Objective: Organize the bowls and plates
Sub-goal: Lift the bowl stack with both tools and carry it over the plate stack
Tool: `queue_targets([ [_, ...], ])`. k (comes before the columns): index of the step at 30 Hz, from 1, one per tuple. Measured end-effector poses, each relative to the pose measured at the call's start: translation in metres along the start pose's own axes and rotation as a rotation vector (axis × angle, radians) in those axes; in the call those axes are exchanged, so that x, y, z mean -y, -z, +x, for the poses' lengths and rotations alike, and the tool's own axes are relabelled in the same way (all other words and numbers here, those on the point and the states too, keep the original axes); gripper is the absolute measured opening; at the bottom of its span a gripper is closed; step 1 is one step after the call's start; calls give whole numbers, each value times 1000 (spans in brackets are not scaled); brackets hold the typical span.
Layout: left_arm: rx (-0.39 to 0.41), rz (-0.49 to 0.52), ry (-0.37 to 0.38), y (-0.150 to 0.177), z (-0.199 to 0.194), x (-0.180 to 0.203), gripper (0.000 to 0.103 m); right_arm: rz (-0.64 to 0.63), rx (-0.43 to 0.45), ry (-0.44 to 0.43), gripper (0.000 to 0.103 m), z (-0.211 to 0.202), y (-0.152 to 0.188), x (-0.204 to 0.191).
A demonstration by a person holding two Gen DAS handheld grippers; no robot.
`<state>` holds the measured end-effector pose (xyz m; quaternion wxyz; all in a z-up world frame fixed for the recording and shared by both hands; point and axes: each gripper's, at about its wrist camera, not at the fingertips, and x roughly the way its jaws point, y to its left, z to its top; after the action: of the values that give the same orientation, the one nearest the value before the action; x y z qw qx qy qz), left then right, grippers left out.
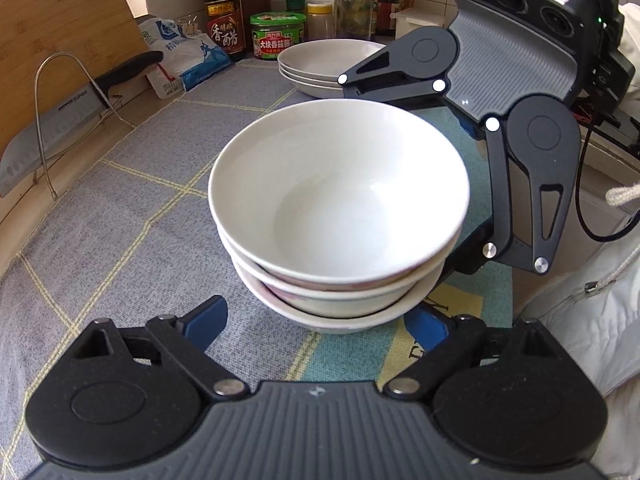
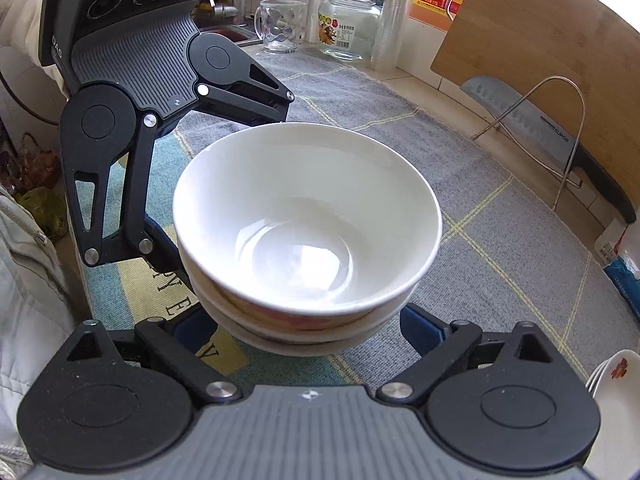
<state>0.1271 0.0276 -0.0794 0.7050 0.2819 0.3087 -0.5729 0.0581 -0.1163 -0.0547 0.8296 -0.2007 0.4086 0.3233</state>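
1. Squarely between both pairs of fingers sits the stack of three white ceramic bowls (image 1: 338,216), resting on the grey checked cloth (image 1: 132,208) of the table.
2. Seen from the left wrist, the left gripper (image 1: 320,322) has its blue fingers (image 1: 206,320) either side of the bottom bowl, spread and apparently clear of it.
3. From the opposite side of the stack the right gripper (image 2: 318,330) straddles it the same way, fingers (image 2: 420,328) parted; I judge neither is clamped yet.
4. The stack is round with no long axis, and both hands are equally near.
5. Beyond the stack lies a pile of white shallow plates (image 1: 324,62).
6. Hidden: the bowls cover each gripper's fingertips, so contact with the bottom bowl cannot be ruled out.
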Motion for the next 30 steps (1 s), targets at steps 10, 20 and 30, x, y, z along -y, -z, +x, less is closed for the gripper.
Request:
queue_targets([
  [10, -32, 60, 75, -9, 2, -7, 86, 15, -21, -73, 90, 3, -2, 8],
  [20, -43, 86, 136, -13, 5, -13, 80, 15, -24, -98, 89, 4, -3, 12],
  [30, -28, 95, 172, -11, 5, -18, 80, 13, -21, -118, 89, 5, -3, 14],
])
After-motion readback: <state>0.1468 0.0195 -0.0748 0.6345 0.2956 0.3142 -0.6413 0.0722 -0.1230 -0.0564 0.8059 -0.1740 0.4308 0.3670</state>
